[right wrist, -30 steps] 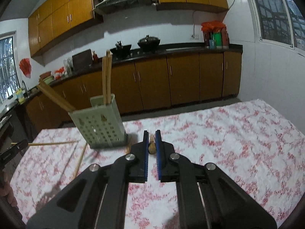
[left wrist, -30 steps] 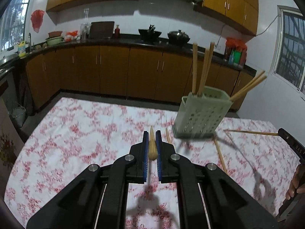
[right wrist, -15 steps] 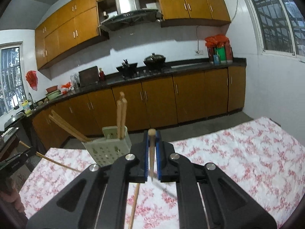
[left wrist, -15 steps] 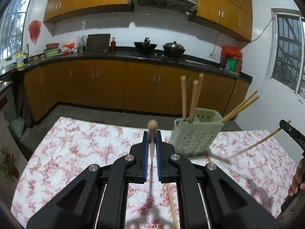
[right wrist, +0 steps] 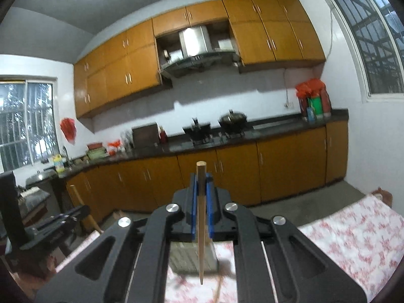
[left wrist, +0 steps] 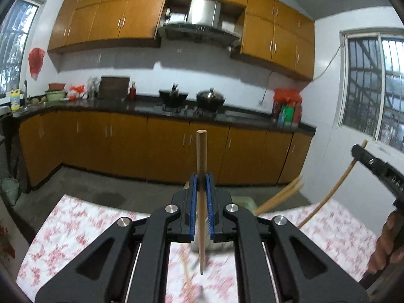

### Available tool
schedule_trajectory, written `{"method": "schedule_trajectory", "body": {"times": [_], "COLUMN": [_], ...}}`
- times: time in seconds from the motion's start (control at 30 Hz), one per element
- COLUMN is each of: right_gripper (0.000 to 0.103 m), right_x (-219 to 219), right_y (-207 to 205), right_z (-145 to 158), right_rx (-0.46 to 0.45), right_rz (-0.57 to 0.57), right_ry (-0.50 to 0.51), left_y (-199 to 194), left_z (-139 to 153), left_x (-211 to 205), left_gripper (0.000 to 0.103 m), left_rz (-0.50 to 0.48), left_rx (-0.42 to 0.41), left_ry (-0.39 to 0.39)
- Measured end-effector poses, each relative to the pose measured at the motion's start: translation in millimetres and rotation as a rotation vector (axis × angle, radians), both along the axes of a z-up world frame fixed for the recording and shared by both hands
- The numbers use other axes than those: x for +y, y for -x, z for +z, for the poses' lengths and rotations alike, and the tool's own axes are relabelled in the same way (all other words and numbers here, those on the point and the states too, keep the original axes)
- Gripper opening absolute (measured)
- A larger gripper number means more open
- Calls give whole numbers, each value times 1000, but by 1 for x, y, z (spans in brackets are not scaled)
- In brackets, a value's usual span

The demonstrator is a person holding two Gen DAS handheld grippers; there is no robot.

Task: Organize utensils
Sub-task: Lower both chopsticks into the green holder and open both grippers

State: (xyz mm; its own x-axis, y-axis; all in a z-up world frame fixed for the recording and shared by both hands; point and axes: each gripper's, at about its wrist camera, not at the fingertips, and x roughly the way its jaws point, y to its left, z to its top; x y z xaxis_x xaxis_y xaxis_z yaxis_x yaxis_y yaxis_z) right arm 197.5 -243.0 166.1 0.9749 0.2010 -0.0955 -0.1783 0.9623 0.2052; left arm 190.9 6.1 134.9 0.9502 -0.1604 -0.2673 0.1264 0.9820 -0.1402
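My left gripper (left wrist: 201, 179) is shut on a wooden chopstick (left wrist: 201, 151) that stands upright, its tip hanging above the floral tablecloth (left wrist: 75, 227). My right gripper (right wrist: 201, 179) is shut on a second chopstick (right wrist: 201, 252), also upright. The pale green utensil holder (left wrist: 243, 202) sits on the table mostly hidden behind my left fingers, with chopsticks (left wrist: 280, 197) leaning out of it. In the right wrist view the holder (right wrist: 184, 257) shows low between the gripper arms. Each gripper also appears at the edge of the other's view.
A loose chopstick (left wrist: 186, 277) lies blurred on the cloth below the left gripper. A person's hand (left wrist: 388, 242) grips the right tool at the far right. Beyond the table's far edge are bare floor and brown kitchen cabinets (left wrist: 126, 146).
Both grippers rose from the table, each lifting its chopstick from lying flat to upright. The views tipped up, and the holder slid down behind the fingers.
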Motion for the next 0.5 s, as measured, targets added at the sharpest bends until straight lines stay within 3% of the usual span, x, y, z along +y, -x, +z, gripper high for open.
{"method": "schedule_trajectory", "body": {"times": [0.27, 0.5], "right_gripper": [8, 8], "right_x": [10, 6], "right_y": [-36, -80], "right_z": [26, 9], "right_rx": [-83, -52], "right_rz": [-36, -48], "right_ry": [-32, -58], "left_y": [-27, -55], "left_z": [42, 15], "left_x": [-21, -28], "left_gripper": [8, 8], "left_rz": [39, 69], "left_rx": [-187, -192], "left_ry": [37, 35]}}
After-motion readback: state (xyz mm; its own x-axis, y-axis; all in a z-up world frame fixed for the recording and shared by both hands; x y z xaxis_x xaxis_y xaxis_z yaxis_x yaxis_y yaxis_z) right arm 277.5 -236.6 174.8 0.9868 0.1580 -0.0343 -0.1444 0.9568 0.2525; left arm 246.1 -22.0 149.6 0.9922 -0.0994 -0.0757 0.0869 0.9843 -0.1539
